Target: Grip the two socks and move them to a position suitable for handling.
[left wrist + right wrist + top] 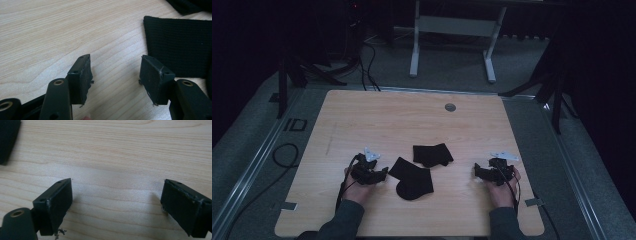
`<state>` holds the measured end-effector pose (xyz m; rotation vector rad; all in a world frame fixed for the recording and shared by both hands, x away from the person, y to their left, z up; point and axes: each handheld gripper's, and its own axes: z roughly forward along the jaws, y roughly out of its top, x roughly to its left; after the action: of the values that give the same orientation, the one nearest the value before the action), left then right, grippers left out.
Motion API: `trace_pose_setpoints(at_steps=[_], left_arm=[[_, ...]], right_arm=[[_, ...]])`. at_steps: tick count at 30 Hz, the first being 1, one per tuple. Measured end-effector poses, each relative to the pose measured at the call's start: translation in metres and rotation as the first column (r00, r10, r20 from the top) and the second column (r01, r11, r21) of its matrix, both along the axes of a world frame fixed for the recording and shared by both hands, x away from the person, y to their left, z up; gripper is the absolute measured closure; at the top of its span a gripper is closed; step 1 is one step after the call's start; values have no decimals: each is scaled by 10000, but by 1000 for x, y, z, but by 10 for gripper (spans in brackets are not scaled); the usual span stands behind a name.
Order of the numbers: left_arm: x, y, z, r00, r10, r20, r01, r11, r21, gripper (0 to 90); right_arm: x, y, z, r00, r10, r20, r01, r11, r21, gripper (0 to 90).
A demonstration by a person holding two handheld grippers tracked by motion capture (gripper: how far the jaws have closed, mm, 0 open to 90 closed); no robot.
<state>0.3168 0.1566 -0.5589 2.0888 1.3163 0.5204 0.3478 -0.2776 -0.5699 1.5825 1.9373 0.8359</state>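
Nearer black knitted cloth piece (pixel 412 178), flat and roughly sock-shaped, lies on the light wood-grain bench (pixel 387 115) near its front edge, between the two hands, closer to the left one. Second black knitted cloth piece (pixel 432 154) lies just behind it, farther from the person; can't tell if they touch.

Left tongs (pixel 384 173) sit low over the bench just beside the near cloth's left end, pointing toward it. Left gripper view: jaws wide apart, nothing between them, ribbed cloth edge (pixel 180 45) right ahead of the right-hand jaw; bare wood under the gap.

Right tongs (pixel 476 171) low over the bench, well apart from both cloths, pointing inward toward the middle. Right gripper view (pixel 117 200): jaws wide, empty, bare wood below; a dark cloth corner (pixel 7 140) at top left.

Both forearms come in from the bottom edge, dark sleeves, hands wrapped around gripper bodies, wrists about level w/ each other. Grey three-cornered plate tops each gripper.
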Motion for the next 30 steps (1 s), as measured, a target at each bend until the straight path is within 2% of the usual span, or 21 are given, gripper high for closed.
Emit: trace_pose_setpoints(at_steps=[17,21,30], left_arm=[[1,1,1,9998,181,-65,-181,9998,11,441],[1,0,1,9997,237,-71,-237,9997,1,440],[1,0,1,9996,264,-86,-264,9997,9,436]], right_arm=[[-3,1,0,10000,-79,-32,79,10000,-6,106],[-6,4,3,9999,-78,-144,78,10000,-42,181],[-11,11,9,9991,321,-281,-325,9994,-135,429]])
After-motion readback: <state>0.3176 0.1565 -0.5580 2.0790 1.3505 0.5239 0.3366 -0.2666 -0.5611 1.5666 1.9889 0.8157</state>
